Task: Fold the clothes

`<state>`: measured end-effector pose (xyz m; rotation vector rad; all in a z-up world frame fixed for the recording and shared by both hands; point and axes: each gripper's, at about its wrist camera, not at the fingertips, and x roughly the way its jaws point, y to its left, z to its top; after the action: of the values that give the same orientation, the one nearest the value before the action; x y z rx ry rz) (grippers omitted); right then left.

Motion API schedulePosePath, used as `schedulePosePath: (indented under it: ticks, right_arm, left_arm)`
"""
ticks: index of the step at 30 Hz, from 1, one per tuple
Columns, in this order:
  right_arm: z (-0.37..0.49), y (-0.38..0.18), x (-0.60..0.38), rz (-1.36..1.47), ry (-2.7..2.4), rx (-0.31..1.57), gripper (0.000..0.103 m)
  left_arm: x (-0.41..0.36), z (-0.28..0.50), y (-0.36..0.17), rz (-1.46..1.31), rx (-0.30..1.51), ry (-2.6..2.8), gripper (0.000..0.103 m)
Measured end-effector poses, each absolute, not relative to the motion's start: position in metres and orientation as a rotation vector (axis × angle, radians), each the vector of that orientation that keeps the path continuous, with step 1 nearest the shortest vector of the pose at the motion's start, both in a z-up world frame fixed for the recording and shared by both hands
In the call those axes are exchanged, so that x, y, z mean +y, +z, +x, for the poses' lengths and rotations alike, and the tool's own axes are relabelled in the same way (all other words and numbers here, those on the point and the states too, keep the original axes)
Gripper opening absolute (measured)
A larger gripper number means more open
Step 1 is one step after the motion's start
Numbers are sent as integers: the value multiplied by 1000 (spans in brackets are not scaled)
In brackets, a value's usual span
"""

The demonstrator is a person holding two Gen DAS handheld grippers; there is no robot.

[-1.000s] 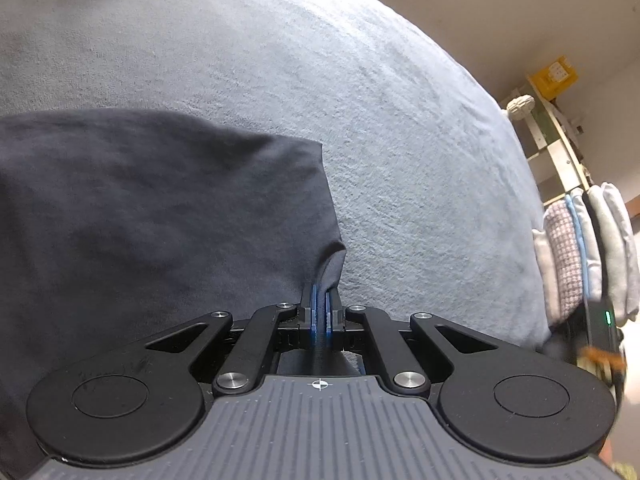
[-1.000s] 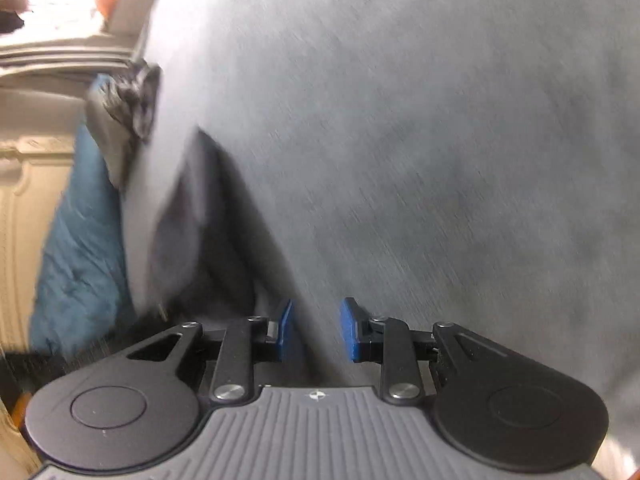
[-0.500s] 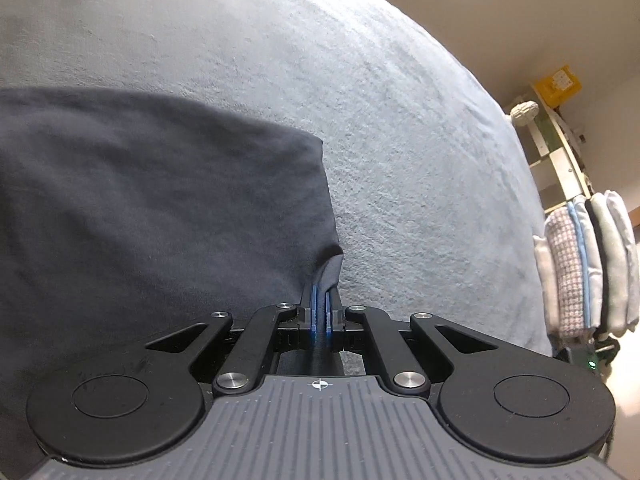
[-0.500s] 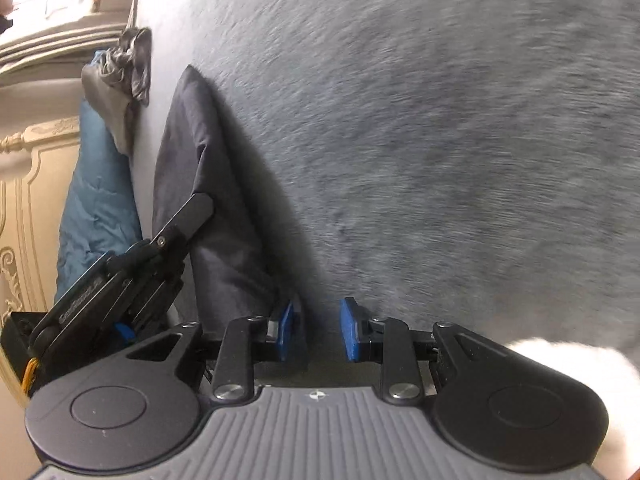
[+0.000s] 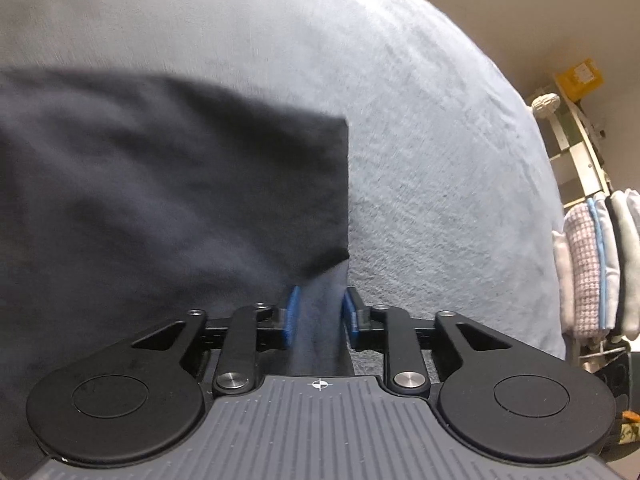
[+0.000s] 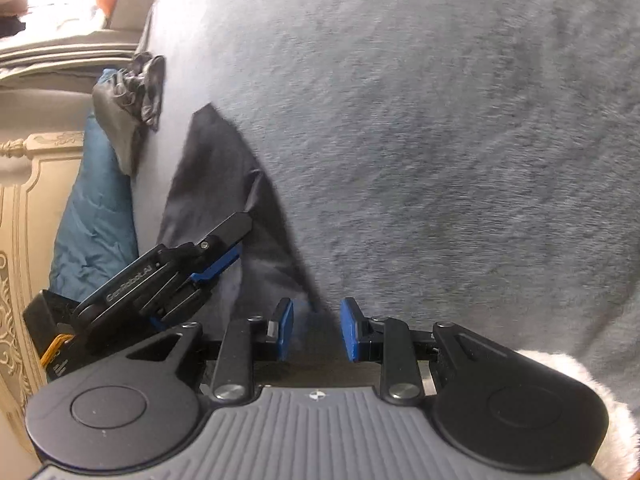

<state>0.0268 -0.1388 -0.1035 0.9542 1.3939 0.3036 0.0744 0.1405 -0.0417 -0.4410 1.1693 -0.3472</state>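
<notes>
A dark grey garment (image 5: pixel 168 200) lies spread flat on the grey bed cover (image 5: pixel 440 160), its right edge straight and its near corner folded over. My left gripper (image 5: pixel 320 308) is open at that corner, and a strip of the cloth lies loose between its blue pads (image 5: pixel 294 312). In the right wrist view the same garment (image 6: pixel 216 184) appears as a narrow dark shape, with the left gripper (image 6: pixel 236 242) resting on its near part. My right gripper (image 6: pixel 316 326) is open just off the garment's near tip and holds nothing.
A stack of folded clothes (image 5: pixel 592 268) stands at the bed's right edge beside a shelf with a yellow box (image 5: pixel 580 76). A crumpled grey garment (image 6: pixel 140 92) and a blue quilt (image 6: pixel 96 216) lie by the carved headboard (image 6: pixel 24 200). Something white and fluffy (image 6: pixel 560 364) sits near my right gripper.
My left gripper has opened and let go of the garment's corner, which it held shut before. The garment now lies flatter. My right gripper stays open and has swung toward the garment's tip.
</notes>
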Motion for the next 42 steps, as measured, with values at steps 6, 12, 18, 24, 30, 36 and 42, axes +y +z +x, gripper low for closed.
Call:
schedulePosePath:
  ticks: [6, 12, 18, 24, 30, 36, 42]
  right_arm:
    - [29, -78, -117, 873, 391, 1320, 29]
    - [22, -84, -82, 741, 396, 1352, 29]
    - [5, -74, -70, 699, 371, 1342, 29]
    - [-11, -56, -54, 670, 389, 1336, 29]
    - [-19, -62, -49, 670, 337, 1329, 29]
    - [-25, -66, -50, 683, 294, 1302, 29]
    - [-30, -70, -54, 703, 264, 1276, 29]
  left_arm:
    - [181, 63, -10, -409, 1137, -291, 29]
    - [231, 51, 18, -257, 1115, -200, 29]
    - [285, 32, 33, -250, 1131, -184, 29]
    - [287, 6, 3, -195, 1272, -286, 30]
    - [272, -5, -34, -132, 1359, -285, 29]
    - [280, -9, -41, -186, 1328, -238, 5]
    - [294, -19, -34, -231, 1297, -201, 2]
